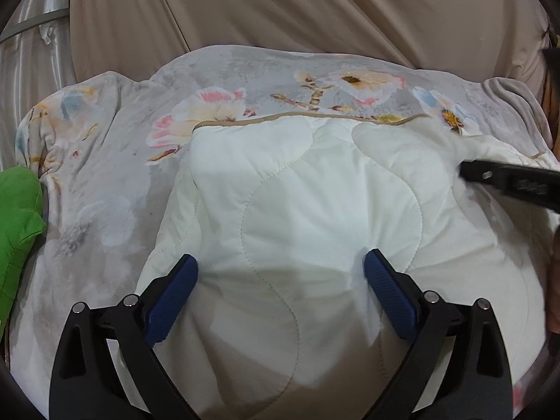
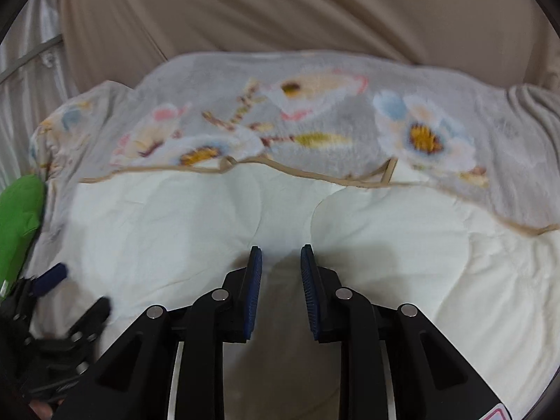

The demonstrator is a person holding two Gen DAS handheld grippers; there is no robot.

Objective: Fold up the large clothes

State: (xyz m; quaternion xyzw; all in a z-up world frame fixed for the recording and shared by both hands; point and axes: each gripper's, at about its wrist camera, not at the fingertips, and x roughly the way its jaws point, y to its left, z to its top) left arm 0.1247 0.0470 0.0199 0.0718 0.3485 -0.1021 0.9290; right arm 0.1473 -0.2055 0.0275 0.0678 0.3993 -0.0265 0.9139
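At the left edge of the left wrist view a green cloth (image 1: pixel 19 224) was seen, beside a grey floral blanket (image 1: pixel 115 161) spread across the middle of the frame. The task's thing, a white quilted cover (image 1: pixel 315 192) edged with tan piping (image 1: pixel 266 119), was laid over the blanket, filling the centre and lower part of both views. At lower centre the left gripper (image 1: pixel 280 273) was held with its jaws spread wide, released, the quilt lying beneath and between them but not pinched. At the right edge part of the right gripper (image 1: pixel 507 182) was seen, blurred. In the right wrist view, the left gripper appeared at lower left, and the right gripper (image 2: pixel 281 280) at lower centre, its jaws narrowed to a slim gap with nothing visibly clamped between the blue pads (image 2: pixel 254 280). Behind, in the upper frame, a beige drape (image 2: pixel 315 10) was hung.

Risk, as judged: a closing pinch may take only the top layer, or catch the blanket beneath as well, so that the fold would be dragged askew.
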